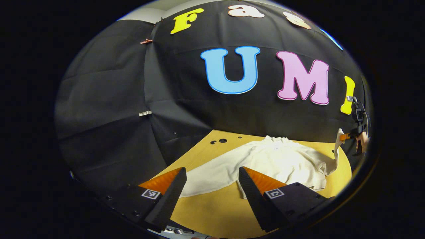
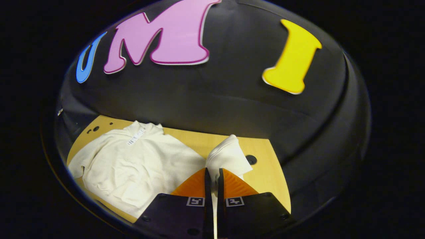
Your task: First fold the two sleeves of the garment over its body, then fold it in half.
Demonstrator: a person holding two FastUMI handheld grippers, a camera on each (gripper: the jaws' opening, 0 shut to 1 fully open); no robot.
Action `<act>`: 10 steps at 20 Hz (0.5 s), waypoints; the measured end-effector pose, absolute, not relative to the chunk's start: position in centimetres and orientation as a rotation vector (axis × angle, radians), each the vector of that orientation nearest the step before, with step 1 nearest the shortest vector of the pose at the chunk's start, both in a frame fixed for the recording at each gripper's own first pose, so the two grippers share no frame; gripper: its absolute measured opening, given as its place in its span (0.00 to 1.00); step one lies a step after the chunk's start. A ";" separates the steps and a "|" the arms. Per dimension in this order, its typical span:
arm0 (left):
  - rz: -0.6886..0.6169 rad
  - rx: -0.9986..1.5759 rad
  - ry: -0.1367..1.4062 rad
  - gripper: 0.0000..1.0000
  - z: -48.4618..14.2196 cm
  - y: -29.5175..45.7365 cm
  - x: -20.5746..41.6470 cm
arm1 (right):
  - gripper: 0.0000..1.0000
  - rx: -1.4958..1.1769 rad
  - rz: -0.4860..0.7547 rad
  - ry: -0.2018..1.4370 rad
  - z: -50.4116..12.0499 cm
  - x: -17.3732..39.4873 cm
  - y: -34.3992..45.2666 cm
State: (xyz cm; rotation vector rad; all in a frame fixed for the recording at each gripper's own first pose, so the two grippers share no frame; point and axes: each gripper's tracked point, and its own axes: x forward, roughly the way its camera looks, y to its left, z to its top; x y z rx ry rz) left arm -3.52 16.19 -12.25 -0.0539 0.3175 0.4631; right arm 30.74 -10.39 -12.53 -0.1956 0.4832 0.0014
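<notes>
Cream, soft, limp garment (image 2: 132, 162) on the desk (image 1: 206, 212): right gripper (image 2: 212, 174) jaws pinch 1 sleeve (image 2: 227, 154) cuff; left gripper (image 1: 212, 174) jaws gape, best taking the other cuff.

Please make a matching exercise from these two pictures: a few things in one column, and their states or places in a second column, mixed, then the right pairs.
Column one:
1. left gripper
2. right gripper
3. cream long-sleeved fabric garment
4. yellow-brown wooden table

Column two:
A. lies spread out on the table, with one sleeve lifted
B. fingers closed on a sleeve
C. fingers wide apart, holding nothing
D. has round holes near its far edge

Pairs: 1-C, 2-B, 3-A, 4-D
</notes>
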 end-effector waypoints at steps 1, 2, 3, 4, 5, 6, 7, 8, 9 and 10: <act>0.473 -0.062 0.322 0.98 -12.4 16.5 -3.7 | 0.08 -0.176 0.027 0.476 -12.1 31.9 -8.1; 0.481 -0.069 0.323 0.99 -12.5 16.9 -3.8 | 0.08 -0.169 0.048 0.473 -12.0 32.7 -6.4; 0.491 -0.070 0.321 0.98 -12.5 17.1 -3.9 | 0.08 -0.176 0.079 0.472 -12.3 33.6 -4.2; 0.503 -0.067 0.316 0.98 -12.5 17.6 -4.1 | 0.08 -0.189 0.111 0.476 -12.7 34.1 -2.2; 0.513 -0.066 0.311 0.99 -12.2 17.9 -4.2 | 0.08 -0.203 0.143 0.482 -13.5 34.7 0.0; 0.522 -0.064 0.307 0.98 -12.2 18.2 -4.3 | 0.08 -0.213 0.173 0.486 -14.2 35.2 2.2; 0.530 -0.063 0.305 0.99 -12.2 18.6 -4.3 | 0.08 -0.215 0.201 0.491 -14.9 35.7 4.5; 0.539 -0.063 0.304 0.98 -12.3 18.9 -4.6 | 0.08 -0.212 0.228 0.496 -15.4 36.0 6.8; 0.547 -0.066 0.304 0.99 -12.4 19.2 -4.6 | 0.08 -0.208 0.253 0.500 -16.2 36.4 9.2; 0.555 -0.069 0.306 0.98 -12.8 19.5 -4.7 | 0.08 -0.210 0.278 0.504 -16.7 36.8 11.5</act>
